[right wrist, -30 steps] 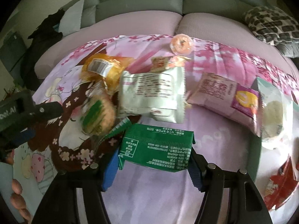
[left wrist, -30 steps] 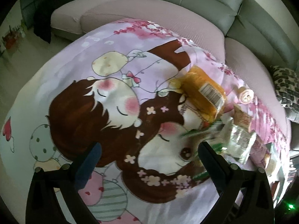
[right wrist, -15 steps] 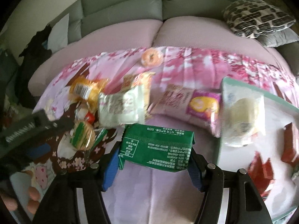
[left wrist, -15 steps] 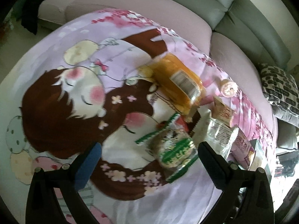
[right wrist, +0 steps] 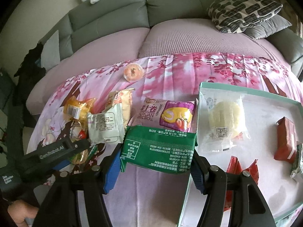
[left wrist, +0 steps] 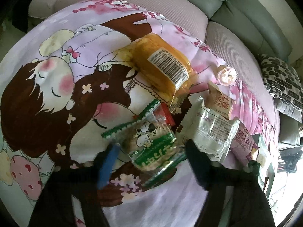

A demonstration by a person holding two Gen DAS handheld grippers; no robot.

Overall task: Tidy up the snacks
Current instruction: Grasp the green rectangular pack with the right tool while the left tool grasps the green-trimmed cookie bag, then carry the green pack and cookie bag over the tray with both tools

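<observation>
My right gripper is shut on a green snack packet and holds it above the cloth, beside the left rim of a teal-edged white tray. The tray holds a pale round cake in clear wrap, a red packet and red wrappers. My left gripper straddles a clear, green-printed rice cracker pack lying on the cloth; the blurred fingers stand close on either side of it. The left gripper also shows in the right wrist view.
Loose snacks lie on the cartoon-print cloth: an orange bag with a barcode, a white packet, a pink-purple egg roll pack, a beige packet, a round jelly cup. A grey sofa with patterned pillow stands behind.
My left gripper has moved forward and down over the cracker pack, and its fingers have come closer together. My right gripper has carried the green packet right, up to the tray's edge.
</observation>
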